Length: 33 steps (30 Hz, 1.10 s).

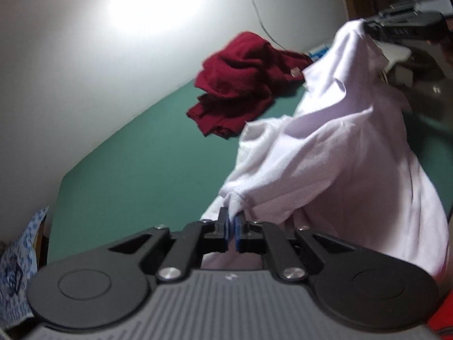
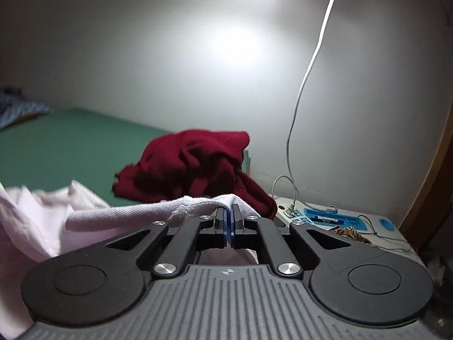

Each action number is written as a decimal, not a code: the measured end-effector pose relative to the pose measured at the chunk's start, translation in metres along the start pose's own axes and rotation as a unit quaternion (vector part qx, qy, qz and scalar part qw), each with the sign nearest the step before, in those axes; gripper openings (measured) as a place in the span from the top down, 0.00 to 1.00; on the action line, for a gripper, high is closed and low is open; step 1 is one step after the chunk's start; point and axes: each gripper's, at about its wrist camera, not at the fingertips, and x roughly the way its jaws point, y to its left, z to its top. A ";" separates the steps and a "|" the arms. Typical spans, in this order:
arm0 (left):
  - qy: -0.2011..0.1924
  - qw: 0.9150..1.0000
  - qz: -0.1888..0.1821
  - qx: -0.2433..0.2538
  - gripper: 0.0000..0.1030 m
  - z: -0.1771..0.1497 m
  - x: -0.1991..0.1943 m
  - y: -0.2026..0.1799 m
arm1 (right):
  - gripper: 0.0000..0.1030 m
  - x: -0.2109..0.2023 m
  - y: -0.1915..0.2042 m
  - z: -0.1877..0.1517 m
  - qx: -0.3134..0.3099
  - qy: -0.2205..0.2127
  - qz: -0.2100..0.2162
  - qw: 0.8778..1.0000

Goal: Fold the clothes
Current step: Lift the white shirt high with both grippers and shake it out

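A white shirt [image 1: 334,153] hangs stretched in the air between my two grippers above a green surface [image 1: 136,164]. My left gripper [image 1: 232,221] is shut on one bunched corner of it. My right gripper [image 2: 228,212] is shut on another corner of the white shirt [image 2: 119,215], and it also shows in the left wrist view [image 1: 368,27] at the top right, pinching the cloth. A crumpled dark red garment [image 1: 243,82] lies on the green surface near the wall; it also shows in the right wrist view [image 2: 195,167].
A white wall [image 2: 170,56] backs the green surface. A white cable [image 2: 308,65] hangs down to a power strip [image 2: 286,209] beside a blue tray [image 2: 331,221] on a side table at the right. A blue patterned cloth [image 1: 19,260] lies at the left edge.
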 end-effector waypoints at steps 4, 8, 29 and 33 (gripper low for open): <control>-0.067 0.991 0.029 -0.109 0.98 0.022 -0.035 0.032 | 0.99 -0.021 -0.012 0.026 0.104 -0.071 0.005 0.992; -0.129 0.977 0.044 -0.164 0.98 0.041 -0.070 0.066 | 0.99 -0.039 -0.022 0.059 0.177 -0.133 0.028 0.975; -0.430 0.878 0.118 -0.176 0.98 0.071 -0.305 0.225 | 0.99 -0.184 0.072 0.205 0.214 -0.402 0.086 0.886; -0.446 0.871 0.142 -0.150 0.98 0.074 -0.328 0.247 | 0.99 -0.205 0.100 0.221 0.200 -0.432 0.085 0.875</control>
